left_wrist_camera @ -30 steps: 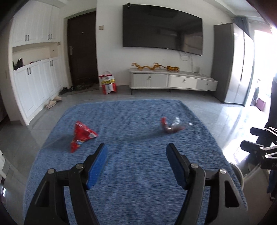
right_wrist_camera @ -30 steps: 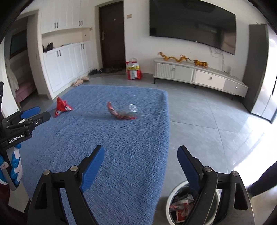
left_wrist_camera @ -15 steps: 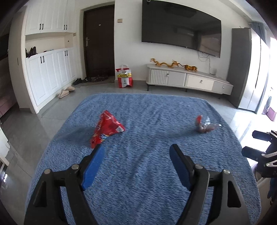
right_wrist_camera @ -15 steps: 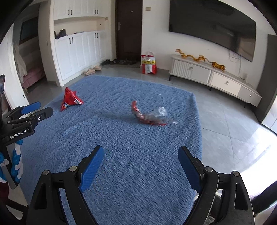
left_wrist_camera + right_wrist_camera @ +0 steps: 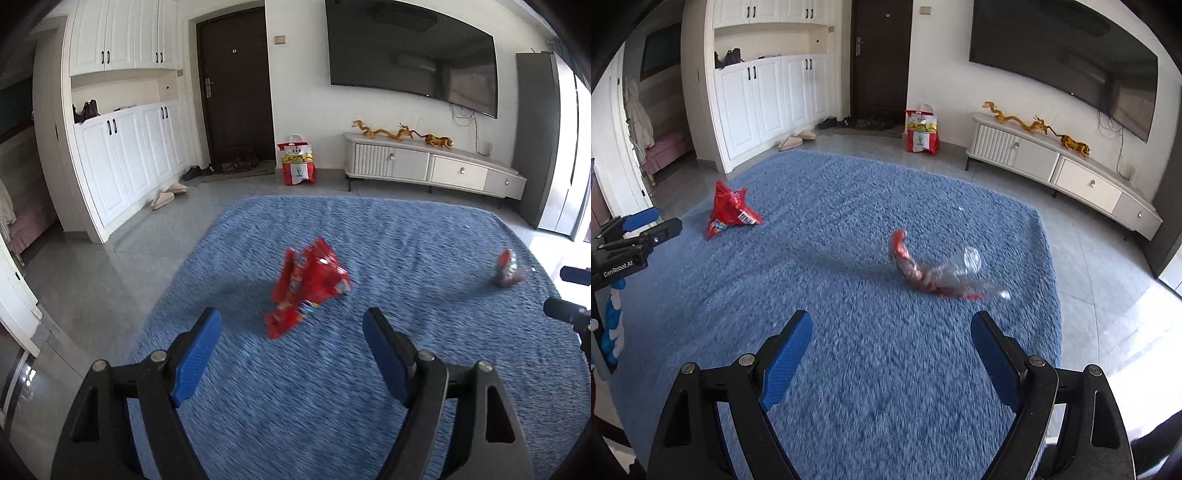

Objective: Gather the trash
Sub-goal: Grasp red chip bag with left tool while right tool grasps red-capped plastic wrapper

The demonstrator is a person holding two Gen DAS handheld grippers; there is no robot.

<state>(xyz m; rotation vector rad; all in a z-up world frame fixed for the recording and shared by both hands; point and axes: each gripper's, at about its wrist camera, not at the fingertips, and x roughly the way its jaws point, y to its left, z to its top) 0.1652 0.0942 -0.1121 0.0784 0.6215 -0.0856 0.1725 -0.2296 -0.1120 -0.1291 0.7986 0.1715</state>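
A crumpled red snack bag [image 5: 308, 286] lies on the blue rug [image 5: 388, 229], just ahead of my left gripper [image 5: 291, 350], which is open and empty above the rug. The bag also shows at the left of the right wrist view [image 5: 729, 210]. A clear and red plastic wrapper [image 5: 932, 271] lies on the rug ahead of my right gripper [image 5: 892, 354], which is open and empty. The wrapper shows at the right of the left wrist view [image 5: 508, 269]. Each gripper appears at the edge of the other's view.
A white TV cabinet [image 5: 432, 166] stands against the far wall under a wall TV. A red and white shopping bag [image 5: 297, 160] sits by the dark door. White cupboards [image 5: 125, 155] line the left wall, with slippers [image 5: 166, 195] on the tile floor.
Both grippers have moved forward and to the left over the rug. The red bag and the wrapper now sit nearer each gripper. The white bin has left the right wrist view.
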